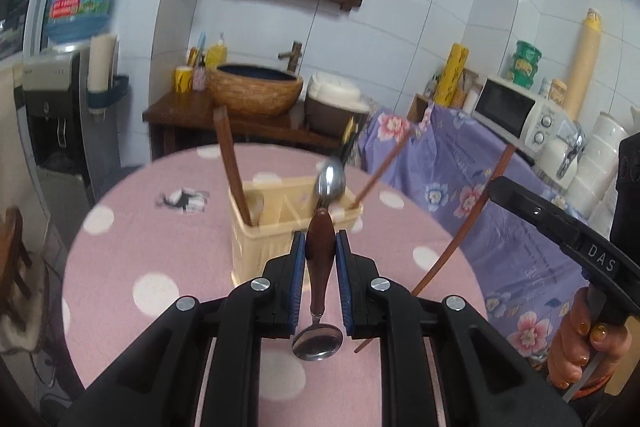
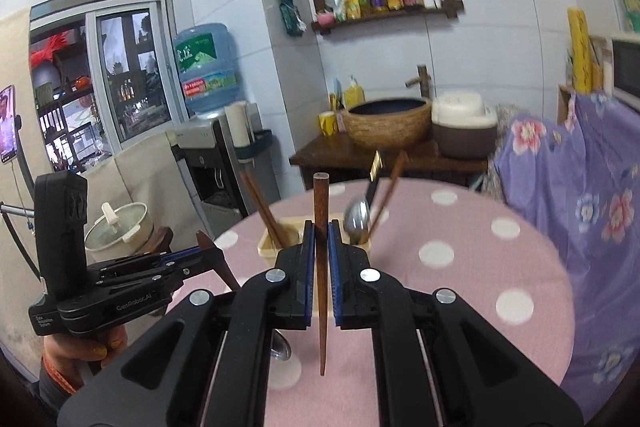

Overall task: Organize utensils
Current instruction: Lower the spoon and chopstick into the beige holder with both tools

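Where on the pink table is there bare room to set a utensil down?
Bare cloth lies left of the cream holder and right of it toward the table edge. The holder itself is crowded with chopsticks and a spoon.

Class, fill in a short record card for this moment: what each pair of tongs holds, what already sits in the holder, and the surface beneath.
Left tongs: shut on a wooden-handled spoon, bowl end toward the camera
Right tongs: shut on a single wooden chopstick, held upright
Utensil holder: cream plastic, compartmented, standing on the table
Already in holder: chopsticks and a metal spoon
Surface: pink polka-dot tablecloth
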A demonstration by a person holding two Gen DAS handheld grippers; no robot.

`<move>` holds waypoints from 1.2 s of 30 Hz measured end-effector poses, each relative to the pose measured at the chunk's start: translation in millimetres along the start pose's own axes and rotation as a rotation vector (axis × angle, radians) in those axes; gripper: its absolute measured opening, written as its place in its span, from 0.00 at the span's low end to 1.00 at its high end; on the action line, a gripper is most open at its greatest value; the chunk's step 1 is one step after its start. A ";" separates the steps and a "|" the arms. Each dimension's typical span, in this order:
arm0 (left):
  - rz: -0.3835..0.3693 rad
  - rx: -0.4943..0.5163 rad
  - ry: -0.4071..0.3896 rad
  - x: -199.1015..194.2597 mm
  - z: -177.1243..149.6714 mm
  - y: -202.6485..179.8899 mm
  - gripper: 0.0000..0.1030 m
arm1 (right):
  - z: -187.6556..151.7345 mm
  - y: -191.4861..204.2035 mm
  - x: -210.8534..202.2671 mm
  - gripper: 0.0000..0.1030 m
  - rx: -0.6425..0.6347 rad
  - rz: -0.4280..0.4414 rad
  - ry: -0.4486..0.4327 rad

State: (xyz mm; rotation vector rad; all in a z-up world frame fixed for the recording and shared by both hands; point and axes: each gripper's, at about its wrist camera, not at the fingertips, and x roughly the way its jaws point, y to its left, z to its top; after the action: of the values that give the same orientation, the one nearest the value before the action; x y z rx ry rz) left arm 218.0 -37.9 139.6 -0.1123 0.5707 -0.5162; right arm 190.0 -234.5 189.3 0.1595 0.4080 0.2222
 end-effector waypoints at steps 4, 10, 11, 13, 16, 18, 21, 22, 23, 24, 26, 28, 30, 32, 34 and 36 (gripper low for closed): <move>0.012 0.015 -0.063 -7.4 55.4 -4.2 0.16 | 59.8 14.0 7.5 0.07 -0.046 -0.020 -0.075; 0.101 0.042 -0.121 6.7 100.7 -9.0 0.16 | 115.6 25.1 31.5 0.07 -0.073 -0.071 -0.163; 0.109 0.043 -0.114 13.5 101.2 -8.4 0.16 | 114.4 24.3 40.1 0.08 -0.067 -0.080 -0.162; 0.122 0.041 -0.090 30.5 95.4 -5.8 0.16 | 103.9 20.0 60.6 0.08 -0.059 -0.092 -0.142; 0.153 0.028 -0.047 56.6 76.8 2.3 0.16 | 79.1 9.1 91.0 0.08 -0.026 -0.101 -0.071; 0.186 0.035 -0.021 74.1 61.2 7.8 0.16 | 61.8 3.3 106.6 0.08 -0.010 -0.102 -0.028; 0.194 0.016 0.031 94.1 41.9 18.3 0.16 | 38.4 -2.9 123.1 0.08 0.006 -0.105 0.020; 0.194 0.013 0.046 99.7 36.8 21.9 0.16 | 32.5 -4.9 128.1 0.08 0.009 -0.106 0.034; 0.197 0.011 0.058 104.8 30.5 23.5 0.16 | 26.7 -6.8 132.6 0.07 0.012 -0.107 0.047; 0.201 0.012 0.063 108.4 25.3 24.5 0.16 | 22.0 -8.4 136.3 0.07 0.013 -0.109 0.057; 0.209 0.022 0.057 111.6 19.8 23.5 0.16 | 15.1 -10.7 142.4 0.07 0.011 -0.113 0.071; 0.215 0.036 0.049 110.6 18.5 20.9 0.16 | 10.3 -12.2 144.4 0.07 0.006 -0.122 0.074; 0.197 0.038 0.060 110.4 17.9 19.9 0.16 | 6.9 -12.6 143.2 0.07 0.000 -0.125 0.069; 0.195 0.046 0.044 106.3 17.0 18.6 0.16 | 3.5 -13.2 139.5 0.14 -0.005 -0.115 0.057; 0.204 0.063 0.019 97.2 13.6 16.4 0.28 | 1.0 -12.5 130.2 0.48 -0.014 -0.123 0.028; 0.204 0.058 -0.012 83.2 7.9 17.1 0.57 | -3.9 -12.5 108.0 0.77 -0.027 -0.142 -0.054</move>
State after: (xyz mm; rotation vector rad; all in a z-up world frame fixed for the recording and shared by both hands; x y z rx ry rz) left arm 289.5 -64.6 101.6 -0.0018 0.5482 -0.3333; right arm 287.2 -219.6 142.9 0.1094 0.3607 0.0839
